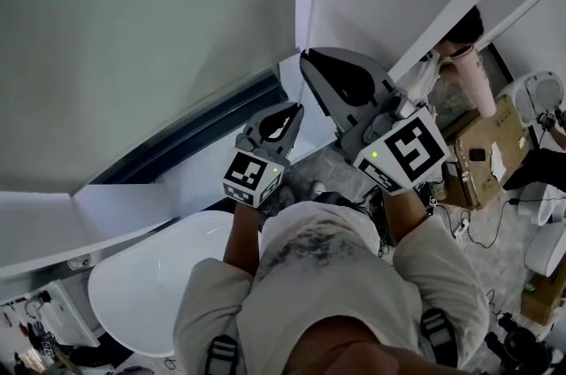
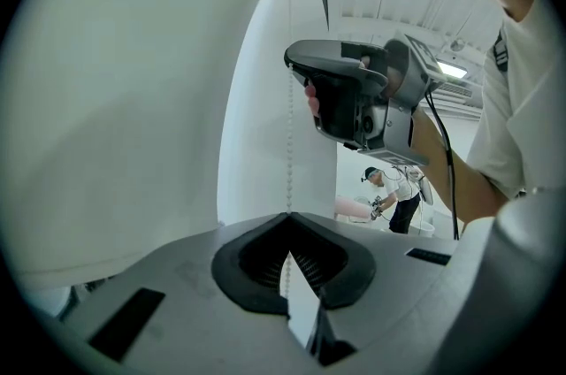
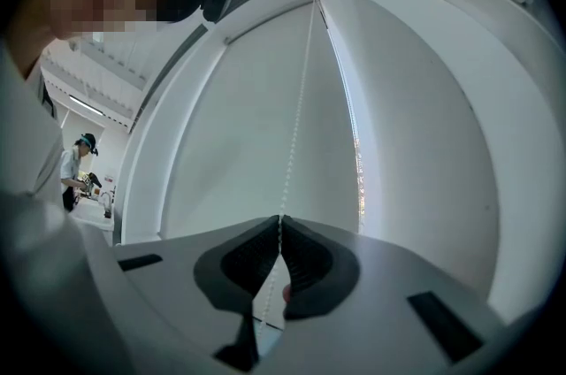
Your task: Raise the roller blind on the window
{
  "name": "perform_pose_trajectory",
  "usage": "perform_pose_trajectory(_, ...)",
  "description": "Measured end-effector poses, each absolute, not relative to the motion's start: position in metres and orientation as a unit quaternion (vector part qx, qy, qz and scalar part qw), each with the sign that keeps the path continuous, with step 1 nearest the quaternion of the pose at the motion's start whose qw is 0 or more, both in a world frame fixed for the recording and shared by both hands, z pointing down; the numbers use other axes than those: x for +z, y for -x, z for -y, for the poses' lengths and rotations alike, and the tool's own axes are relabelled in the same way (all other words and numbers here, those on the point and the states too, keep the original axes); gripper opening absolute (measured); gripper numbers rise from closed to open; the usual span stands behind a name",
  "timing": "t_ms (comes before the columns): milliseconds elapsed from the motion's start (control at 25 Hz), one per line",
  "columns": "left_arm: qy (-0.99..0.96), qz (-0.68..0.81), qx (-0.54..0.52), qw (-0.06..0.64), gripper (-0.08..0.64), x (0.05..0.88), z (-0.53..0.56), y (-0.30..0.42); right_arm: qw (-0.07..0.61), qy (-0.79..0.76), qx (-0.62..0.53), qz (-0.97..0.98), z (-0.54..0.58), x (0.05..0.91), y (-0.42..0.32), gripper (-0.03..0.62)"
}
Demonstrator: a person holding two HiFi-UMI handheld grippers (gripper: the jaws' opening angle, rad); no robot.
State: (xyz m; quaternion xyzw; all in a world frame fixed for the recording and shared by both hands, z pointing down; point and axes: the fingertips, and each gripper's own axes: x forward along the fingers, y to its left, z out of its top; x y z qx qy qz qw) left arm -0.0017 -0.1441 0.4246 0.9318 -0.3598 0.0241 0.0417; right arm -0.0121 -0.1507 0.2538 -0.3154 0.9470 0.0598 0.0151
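Head view: roller blind (image 1: 150,37) covers the window (image 1: 190,137); bead chain (image 3: 296,126) hangs near its right edge. Right hand-held gripper (image 3: 280,220) is pinched on the chain above left hand-held gripper (image 2: 287,216), which is also pinched on it. Side wall (image 3: 442,117) is close.

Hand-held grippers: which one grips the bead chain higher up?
The right hand-held gripper: it clamps the bead chain above the left hand-held gripper, which grips lower.

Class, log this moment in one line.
left gripper: shut on white bead chain | right gripper: shut on same chain | pale roller blind: down
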Motion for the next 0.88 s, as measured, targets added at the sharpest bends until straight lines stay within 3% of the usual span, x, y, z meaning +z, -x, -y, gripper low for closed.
perform_pose_trajectory(880, -0.936, 0.331, 0.030, 0.112, 0.006, 0.523, 0.130, -0.008, -0.013, 0.316, 0.026, -0.948, 0.145, 0.351, 0.005, 0.066)
